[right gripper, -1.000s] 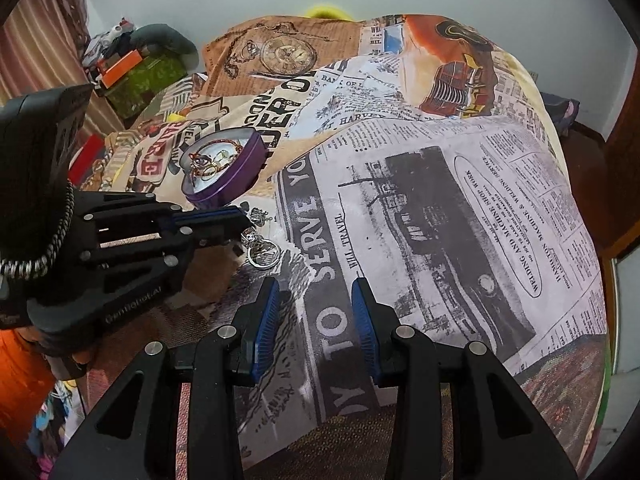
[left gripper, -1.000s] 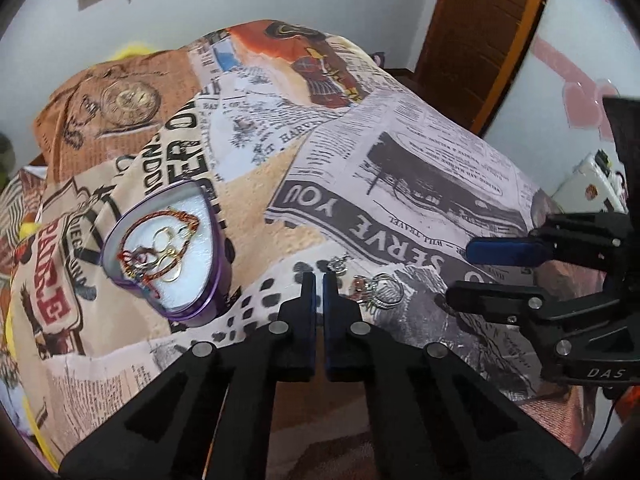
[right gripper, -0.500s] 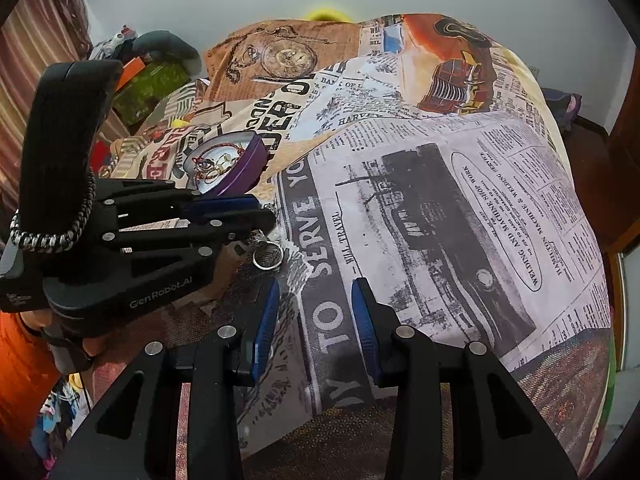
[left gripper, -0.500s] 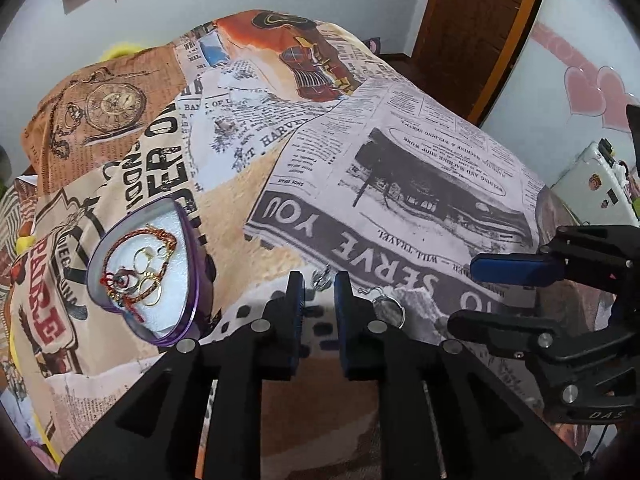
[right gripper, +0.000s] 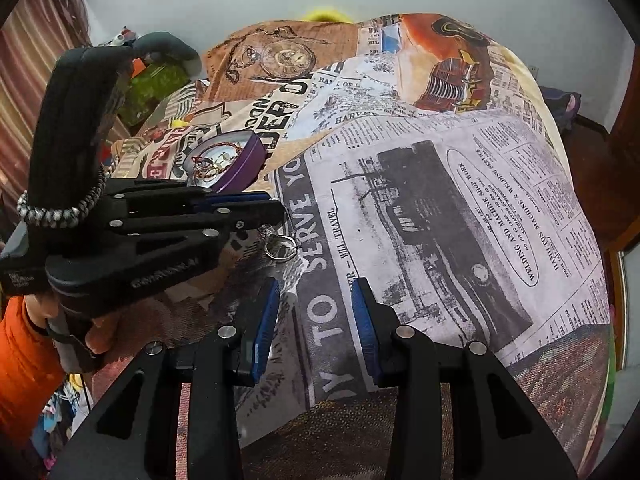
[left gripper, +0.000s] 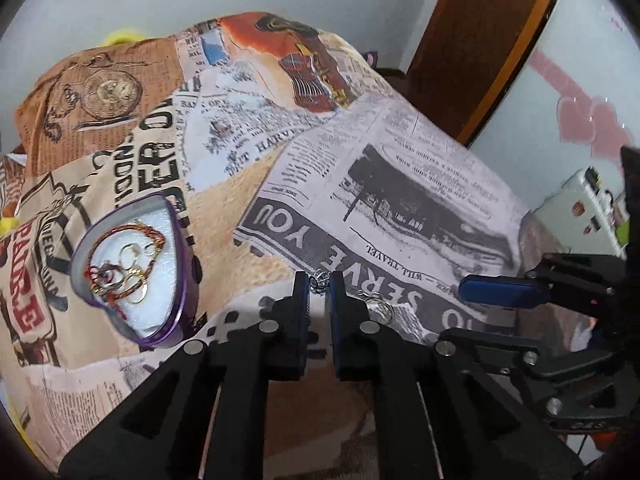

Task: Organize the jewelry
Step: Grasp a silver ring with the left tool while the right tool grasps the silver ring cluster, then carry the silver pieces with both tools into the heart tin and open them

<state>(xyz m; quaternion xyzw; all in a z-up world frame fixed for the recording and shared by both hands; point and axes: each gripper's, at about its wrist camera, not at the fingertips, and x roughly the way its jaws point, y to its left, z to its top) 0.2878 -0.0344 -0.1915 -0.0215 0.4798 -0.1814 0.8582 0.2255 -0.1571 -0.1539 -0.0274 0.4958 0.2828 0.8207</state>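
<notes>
A purple heart-shaped box (left gripper: pixel 176 312) lies open on the bed, with gold rings and a red-gold chain (left gripper: pixel 128 260) on its white lining; it also shows in the right wrist view (right gripper: pixel 244 160). My left gripper (left gripper: pixel 318 280) is slightly open, its tips on either side of a small silver piece (left gripper: pixel 319 277) on the bedspread. A silver ring (left gripper: pixel 380 310) lies just right of it, also seen in the right wrist view (right gripper: pixel 282 248). My right gripper (right gripper: pixel 314 304) is open and empty, a little nearer than the ring.
The bed is covered by a newspaper-print bedspread (right gripper: pixel 440 200). A brown door (left gripper: pixel 480 40) stands at the far right. Clutter and a striped curtain (right gripper: pixel 36 60) lie left of the bed. A white object (left gripper: pixel 588 208) sits at the right.
My left gripper opened from shut and moved forward and down until its tips straddle the small silver piece. My right gripper stayed open and nearly still.
</notes>
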